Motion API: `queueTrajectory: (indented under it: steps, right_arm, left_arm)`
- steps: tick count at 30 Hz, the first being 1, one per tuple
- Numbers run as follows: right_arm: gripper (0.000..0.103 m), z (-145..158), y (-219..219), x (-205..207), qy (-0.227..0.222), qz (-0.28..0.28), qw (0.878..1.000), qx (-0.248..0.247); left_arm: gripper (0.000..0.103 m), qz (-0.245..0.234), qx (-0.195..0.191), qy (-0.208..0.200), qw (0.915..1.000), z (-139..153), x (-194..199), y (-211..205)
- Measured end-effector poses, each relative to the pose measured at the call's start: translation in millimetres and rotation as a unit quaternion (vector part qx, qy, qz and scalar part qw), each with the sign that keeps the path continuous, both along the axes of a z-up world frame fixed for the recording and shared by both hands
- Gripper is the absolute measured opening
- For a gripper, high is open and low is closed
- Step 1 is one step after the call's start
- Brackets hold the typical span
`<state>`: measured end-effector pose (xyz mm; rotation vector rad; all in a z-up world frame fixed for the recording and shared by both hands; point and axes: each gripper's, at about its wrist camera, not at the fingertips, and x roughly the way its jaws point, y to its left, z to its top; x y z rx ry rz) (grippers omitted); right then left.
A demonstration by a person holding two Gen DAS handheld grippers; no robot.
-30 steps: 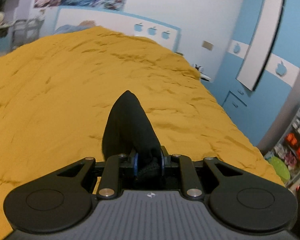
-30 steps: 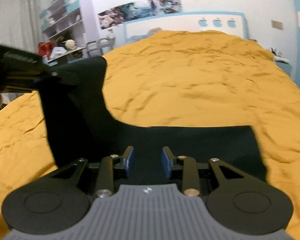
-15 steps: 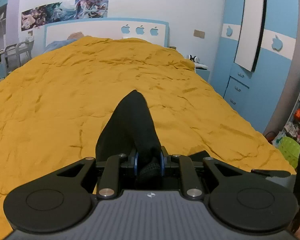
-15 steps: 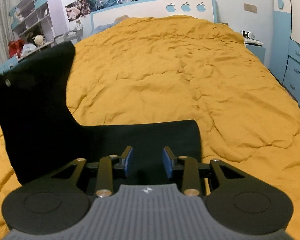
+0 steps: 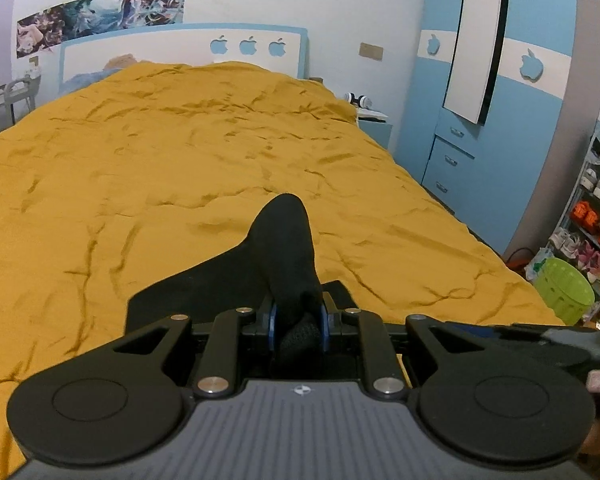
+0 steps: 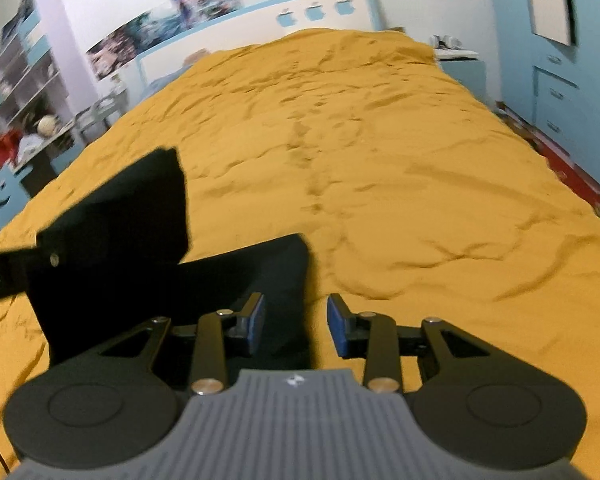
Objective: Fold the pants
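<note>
Black pants lie partly on the mustard-yellow bed cover. My left gripper is shut on a bunched fold of the pants, which rises as a peak ahead of the fingers. In the right wrist view the pants show as a lifted flap at the left and a flat part under my fingers. My right gripper is open and empty, low over the right edge of the flat part. The left gripper's body enters at the left edge of the right wrist view.
The bed cover fills most of both views. A blue wardrobe and nightstand stand to the right. A green basket and shoe rack are by the bed's right corner. Shelves stand at the left.
My left gripper has carried the held fold to the right and lower, so more of the pants lies flat. My right gripper has shifted right towards the pants' edge and stays open.
</note>
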<state>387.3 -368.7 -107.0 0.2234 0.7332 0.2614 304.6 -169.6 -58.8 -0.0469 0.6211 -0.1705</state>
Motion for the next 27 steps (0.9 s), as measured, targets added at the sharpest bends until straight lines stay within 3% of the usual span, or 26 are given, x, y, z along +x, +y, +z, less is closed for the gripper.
queueTrajectory:
  steps: [11,14,15,17,22,25,27]
  right_arm:
    - [0.035,-1.5,-67.2,-9.6,0.008,-0.071,0.997,0.028]
    - [0.035,-4.1,-71.0,-8.4,0.011,-0.075,0.997,0.032]
    - [0.035,-4.7,-70.7,-7.8,0.012,-0.072,0.997,0.032]
    - [0.035,-5.6,-68.3,-7.2,0.013,-0.065,0.997,0.034]
    - [0.035,-5.2,-58.7,-5.0,0.011,-0.037,0.998,0.043]
    - [0.036,-2.0,-53.7,-7.9,0.007,-0.021,0.997,0.07]
    - [0.036,-1.3,-44.1,-8.2,0.008,-0.005,0.997,0.083]
  left_arm:
    - [0.021,-0.008,0.021,0.048,0.9986,-43.8,30.4,-56.7]
    - [0.025,-0.047,0.07,0.08,0.9933,-64.8,28.5,-75.5]
    - [0.032,-0.062,0.085,0.083,0.991,-70.4,26.7,-78.4]
    - [0.035,-0.085,0.099,0.077,0.9884,-70.8,19.0,-77.5]
    - [0.053,-0.124,0.034,0.061,0.9898,-31.3,-18.7,-39.3]
    - [0.057,-0.077,-0.005,0.04,0.9962,-15.2,-38.9,10.7]
    - [0.061,-0.015,-0.039,0.023,0.9989,-11.6,-47.5,54.1]
